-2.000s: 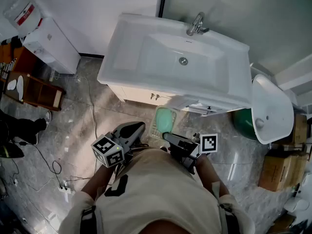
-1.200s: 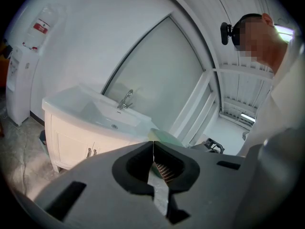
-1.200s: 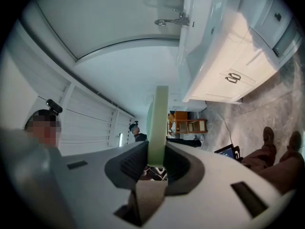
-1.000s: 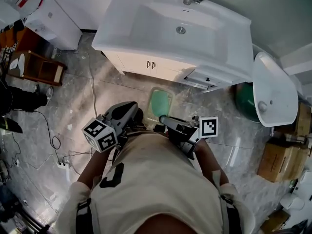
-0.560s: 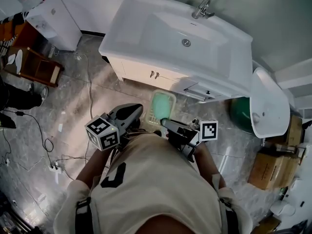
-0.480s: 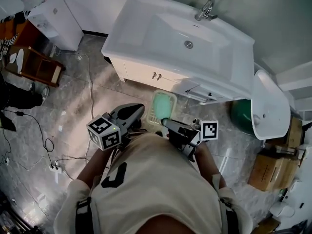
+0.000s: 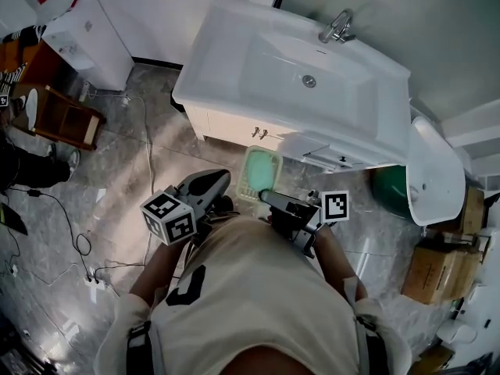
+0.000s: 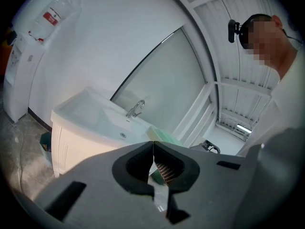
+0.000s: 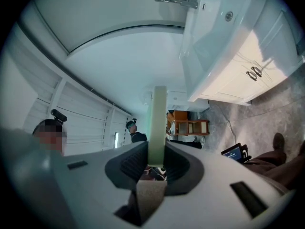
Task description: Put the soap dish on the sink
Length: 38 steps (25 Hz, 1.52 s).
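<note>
Head view takes in the white sink at the far side of the room, its tap at the far rim and a cabinet below it. The grey stone floor spreads out nearer. The person stands on it facing the sink, a little way short of the cabinet.

The soap dish, pale green, is not on the sink yet. It hangs out in front of the person, over the floor just near of the cabinet front. The right tool pinches its near edge. In the right gripper view the dish shows edge-on, gripped between the pads of the right tool, which have just closed a touch further on it.

The left tool rides alongside, to the left of the dish and apart from it. In the left gripper view this tool is pressed together on nothing.

This looks like the carry, with the placing still to do. I judge the next move calls for bringing the dish farther in and above the sink's flat rim, probably beside the basin. There it would be levelled, lowered until it rests, and only then released by spreading the right tool.
</note>
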Each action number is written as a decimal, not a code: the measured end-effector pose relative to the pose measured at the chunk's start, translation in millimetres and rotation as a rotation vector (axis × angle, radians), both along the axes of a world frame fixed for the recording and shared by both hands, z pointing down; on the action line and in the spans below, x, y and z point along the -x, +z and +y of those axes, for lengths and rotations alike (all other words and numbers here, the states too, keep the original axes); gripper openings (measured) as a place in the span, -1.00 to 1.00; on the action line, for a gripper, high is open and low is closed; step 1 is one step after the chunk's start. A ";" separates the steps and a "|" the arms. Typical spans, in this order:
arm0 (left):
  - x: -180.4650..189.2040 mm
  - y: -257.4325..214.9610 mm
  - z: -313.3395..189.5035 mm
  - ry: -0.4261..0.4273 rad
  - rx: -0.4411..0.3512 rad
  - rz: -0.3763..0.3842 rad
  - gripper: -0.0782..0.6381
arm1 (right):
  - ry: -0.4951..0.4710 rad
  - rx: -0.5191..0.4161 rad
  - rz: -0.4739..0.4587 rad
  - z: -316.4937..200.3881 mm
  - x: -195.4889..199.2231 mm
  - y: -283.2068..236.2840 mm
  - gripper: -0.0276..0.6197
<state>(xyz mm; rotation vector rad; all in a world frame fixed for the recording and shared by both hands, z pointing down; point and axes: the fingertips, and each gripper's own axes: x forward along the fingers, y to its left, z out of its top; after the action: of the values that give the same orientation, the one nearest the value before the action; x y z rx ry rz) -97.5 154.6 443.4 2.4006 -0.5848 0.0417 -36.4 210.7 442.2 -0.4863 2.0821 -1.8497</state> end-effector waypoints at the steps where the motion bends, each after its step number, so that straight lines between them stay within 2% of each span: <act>1: 1.7 -0.5 0.0 -0.002 0.004 0.002 -0.72 | -0.002 0.004 -0.001 -0.3 1.5 -0.7 -0.63; 6: 4.0 -0.6 2.9 0.004 0.033 -0.001 -0.72 | -0.007 0.024 0.014 2.9 1.5 -1.3 -0.63; 10: 10.2 1.3 -8.0 0.004 0.057 0.022 -0.72 | -0.006 0.003 0.017 -6.3 5.6 -3.8 -0.63; 15: 13.9 7.9 -10.9 0.018 0.104 0.047 -0.72 | 0.024 0.029 0.002 -7.6 7.1 1.4 -0.63; 19: 3.9 3.6 -4.8 0.040 0.117 0.058 -0.72 | 0.023 0.015 -0.023 -9.5 2.0 -4.1 -0.63; 23: -6.7 -0.8 -11.3 0.012 0.144 0.094 -0.72 | 0.014 0.005 -0.023 -21.1 -10.4 -4.2 -0.63; 27: -32.4 3.2 -35.9 0.001 0.152 0.071 -0.72 | 0.010 0.010 -0.040 -49.8 -36.8 1.1 -0.63; 34: -55.9 0.6 -49.2 -0.039 0.144 0.049 -0.72 | -0.018 -0.010 -0.059 -65.6 -65.2 -1.0 -0.63; 38: -73.9 0.3 -53.4 -0.048 0.153 0.064 -0.72 | -0.040 -0.013 -0.054 -74.1 -80.6 1.0 -0.63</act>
<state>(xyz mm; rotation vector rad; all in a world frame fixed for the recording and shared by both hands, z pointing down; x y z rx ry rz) -23.6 101.2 443.7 2.2303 -0.5882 -0.0107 44.2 136.6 443.2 -0.3896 2.0816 -1.8485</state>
